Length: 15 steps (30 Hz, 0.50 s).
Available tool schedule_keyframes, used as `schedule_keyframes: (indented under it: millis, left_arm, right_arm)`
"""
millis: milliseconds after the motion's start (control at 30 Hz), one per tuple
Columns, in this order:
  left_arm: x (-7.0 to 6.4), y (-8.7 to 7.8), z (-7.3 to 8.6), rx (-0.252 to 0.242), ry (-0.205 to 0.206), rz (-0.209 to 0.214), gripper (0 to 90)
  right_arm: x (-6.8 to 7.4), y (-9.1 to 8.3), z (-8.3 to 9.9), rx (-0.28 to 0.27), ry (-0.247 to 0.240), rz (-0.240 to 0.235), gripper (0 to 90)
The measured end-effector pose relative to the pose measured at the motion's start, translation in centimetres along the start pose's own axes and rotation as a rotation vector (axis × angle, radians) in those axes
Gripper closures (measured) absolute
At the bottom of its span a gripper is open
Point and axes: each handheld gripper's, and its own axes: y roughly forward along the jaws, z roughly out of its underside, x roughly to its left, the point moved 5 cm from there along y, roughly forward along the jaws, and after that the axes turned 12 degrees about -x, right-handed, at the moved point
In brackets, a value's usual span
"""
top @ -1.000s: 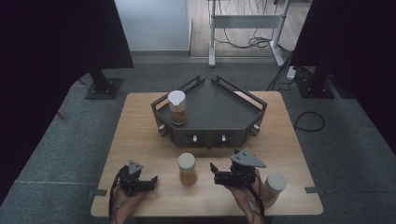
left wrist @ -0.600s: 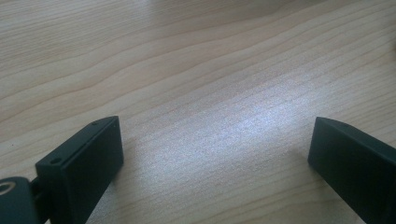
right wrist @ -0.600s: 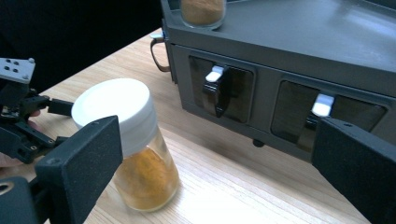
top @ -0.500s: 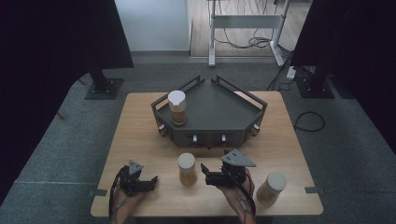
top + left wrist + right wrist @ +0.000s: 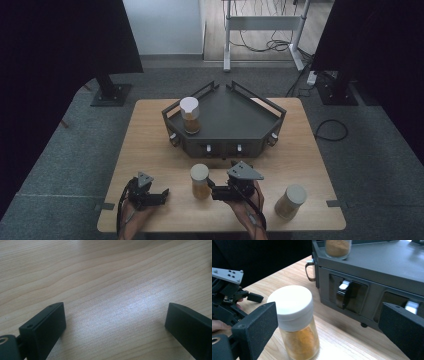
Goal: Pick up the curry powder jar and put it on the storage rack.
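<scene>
Three white-lidded glass jars of orange-brown powder are in the high view. One jar (image 5: 190,116) stands on the dark grey tray (image 5: 240,122), one (image 5: 199,181) at the table's front middle, one (image 5: 290,201) at front right. My right gripper (image 5: 212,189) is open and points left at the middle jar (image 5: 295,322). That jar stands upright on the wood just ahead of the jaws, close to the left one, with nothing gripping it. My left gripper (image 5: 164,195) rests at front left, open (image 5: 115,315) over bare wood.
The tray's front wall (image 5: 367,295) with white latches stands just right of the middle jar. The jar on the tray (image 5: 337,247) shows at the top of the right gripper view. The left gripper (image 5: 229,295) lies beyond the middle jar there. Bare wood lies between the front jars.
My right gripper has moved left, away from the front-right jar and up to the middle jar. The left gripper and all three jars have stayed put.
</scene>
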Motion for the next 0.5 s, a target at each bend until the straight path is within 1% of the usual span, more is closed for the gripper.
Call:
schedule_keyframes:
  millis: [233, 500]
  left_arm:
    - [0.0, 0.0, 0.0, 0.001, 0.002, 0.003, 3.0]
    - [0.0, 0.0, 0.0, 0.001, 0.005, 0.007, 2.9]
  right_arm:
    - [0.6, 0.8, 0.3, -0.008, 0.000, -0.026, 2.7]
    - [1.3, 1.8, 0.4, -0.004, -0.020, -0.042, 3.3]
